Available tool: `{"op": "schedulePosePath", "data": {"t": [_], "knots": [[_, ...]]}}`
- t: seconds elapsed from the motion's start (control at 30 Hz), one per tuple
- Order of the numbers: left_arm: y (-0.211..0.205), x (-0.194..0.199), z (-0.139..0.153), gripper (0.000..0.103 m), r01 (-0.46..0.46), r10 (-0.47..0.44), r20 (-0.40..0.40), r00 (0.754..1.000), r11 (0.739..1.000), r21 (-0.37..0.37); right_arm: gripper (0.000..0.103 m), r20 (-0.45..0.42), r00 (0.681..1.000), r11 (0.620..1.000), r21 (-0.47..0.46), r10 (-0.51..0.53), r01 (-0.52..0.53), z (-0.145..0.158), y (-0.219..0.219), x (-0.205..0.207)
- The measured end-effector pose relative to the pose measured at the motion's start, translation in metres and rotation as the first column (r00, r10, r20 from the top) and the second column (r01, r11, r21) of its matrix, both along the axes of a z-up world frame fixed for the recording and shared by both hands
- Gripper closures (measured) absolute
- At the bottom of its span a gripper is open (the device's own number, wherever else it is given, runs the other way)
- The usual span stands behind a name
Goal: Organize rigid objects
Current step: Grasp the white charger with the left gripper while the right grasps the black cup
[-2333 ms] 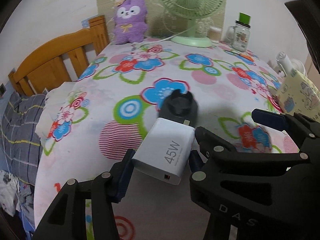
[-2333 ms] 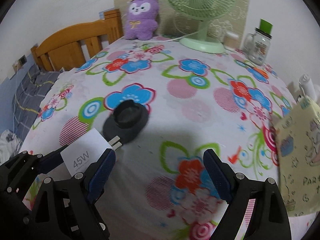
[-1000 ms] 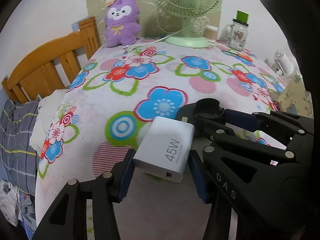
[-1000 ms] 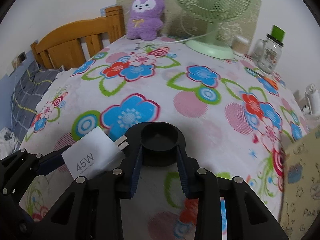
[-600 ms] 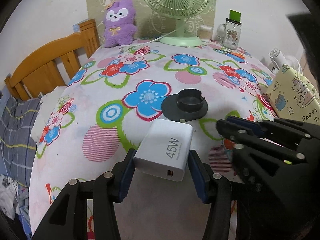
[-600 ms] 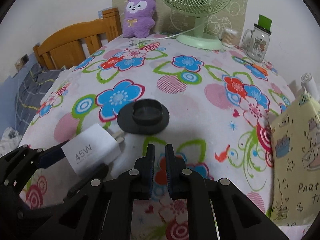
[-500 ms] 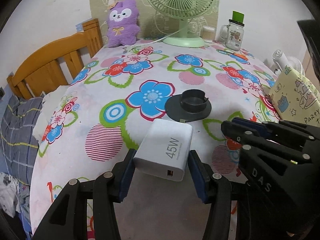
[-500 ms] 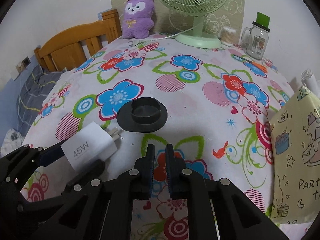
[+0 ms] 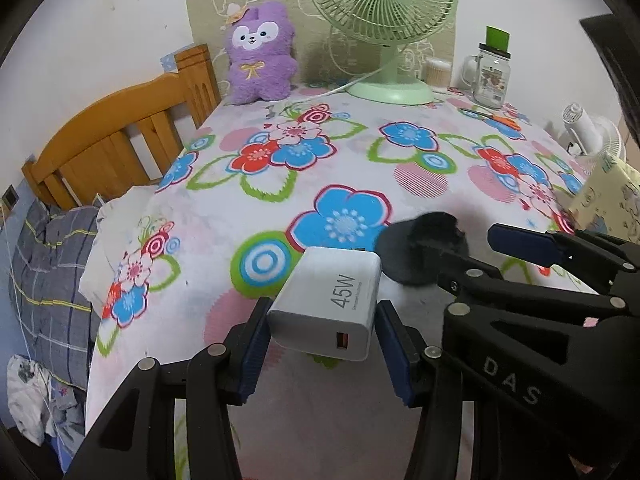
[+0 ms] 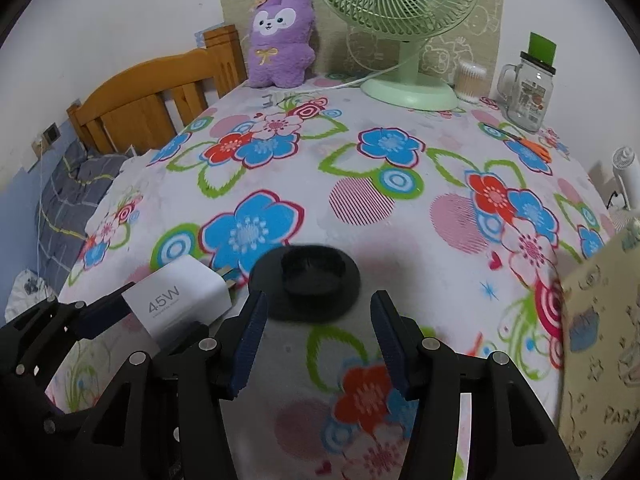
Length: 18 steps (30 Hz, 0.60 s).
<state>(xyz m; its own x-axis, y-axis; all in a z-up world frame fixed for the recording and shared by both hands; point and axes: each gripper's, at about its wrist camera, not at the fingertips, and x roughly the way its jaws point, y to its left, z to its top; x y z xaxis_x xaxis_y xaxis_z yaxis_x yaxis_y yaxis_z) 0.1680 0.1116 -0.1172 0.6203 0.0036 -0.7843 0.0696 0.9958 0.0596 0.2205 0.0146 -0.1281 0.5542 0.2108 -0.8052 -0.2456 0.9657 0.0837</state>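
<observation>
Flowered cloth in blue, red and green covers the tabletop [image 10: 400, 160], which stands against a white wall with a wooden bed frame [image 10: 152, 96] off to its left. At the far edge a pale green desk fan [image 10: 400, 8] stands upright, a purple plush toy [image 10: 280, 36] sits just left of it, and a glass mug jar [image 10: 528, 88] with a green tag stands to its right. A yellow cartoon-printed box [image 10: 600, 340] rises at the right edge. Near the front of the tabletop lies a black round base [image 10: 306, 284] with a raised ring in its middle. Just to its left, a white 45W charger [image 9: 334, 302] is clamped between the blue pads of the left gripper [image 9: 320, 340], its prongs pointing toward the black base. The right gripper [image 10: 316, 340] has its fingers spread apart, holding nothing, poised just in front of the black base with the base lined up in the gap between them.
</observation>
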Motion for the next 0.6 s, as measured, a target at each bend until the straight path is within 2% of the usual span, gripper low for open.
{"op": "schedulePosePath", "data": {"t": [0.2, 0.23, 0.27, 0.3, 0.6], "knots": [[0.003, 0.013, -0.006, 0.050, 0.006, -0.006, -0.018, 1.000, 1.000, -0.015, 0.046, -0.022, 1.000, 1.000, -0.014, -0.001, 0.001, -0.011, 0.010, 0.016], [0.003, 0.014, -0.007, 0.050, 0.007, -0.007, -0.021, 1.000, 1.000, -0.019, 0.048, -0.018, 1.000, 1.000, -0.017, -0.004, 0.004, -0.012, 0.011, 0.017], [0.003, 0.014, -0.007, 0.050, 0.008, -0.008, -0.021, 1.000, 1.000, -0.023, 0.057, -0.006, 1.000, 1.000, -0.031, -0.007, 0.007, -0.012, 0.012, 0.017], [0.004, 0.014, -0.008, 0.050, 0.009, -0.009, -0.024, 1.000, 1.000, -0.026, 0.059, 0.003, 1.000, 0.999, -0.047, -0.001, 0.001, -0.012, 0.014, 0.017], [0.000, 0.006, -0.004, 0.051, 0.007, -0.008, -0.014, 1.000, 0.999, -0.044, 0.059, 0.028, 1.000, 0.999, -0.047, -0.010, 0.011, -0.005, 0.006, 0.005]]}}
